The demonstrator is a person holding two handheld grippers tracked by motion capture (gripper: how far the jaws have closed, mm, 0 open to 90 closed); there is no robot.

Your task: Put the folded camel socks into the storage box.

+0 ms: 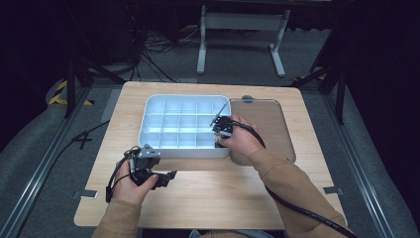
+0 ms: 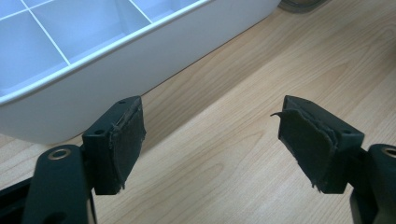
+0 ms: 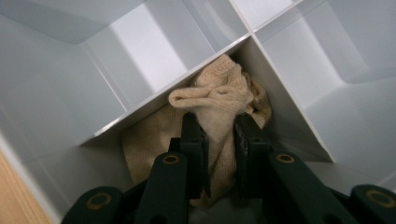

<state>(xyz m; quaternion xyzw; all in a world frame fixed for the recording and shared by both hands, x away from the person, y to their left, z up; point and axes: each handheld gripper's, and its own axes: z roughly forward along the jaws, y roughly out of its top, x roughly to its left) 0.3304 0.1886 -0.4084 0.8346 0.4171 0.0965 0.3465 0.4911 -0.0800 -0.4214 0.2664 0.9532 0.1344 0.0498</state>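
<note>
The right gripper point(image 3: 218, 133) pinched a beige cloth point(image 3: 219, 100), stuffing it into the tray's point(image 1: 148, 106) near-right compartment; release likely came next. The left gripper point(image 2: 212, 140) lay spread, empty.

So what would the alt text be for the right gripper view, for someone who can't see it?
The right gripper pinches a beige knitted cloth between its two black jaws, pushing it into a corner of one compartment of a white divided tray. Neighbouring compartments look bare.
</note>
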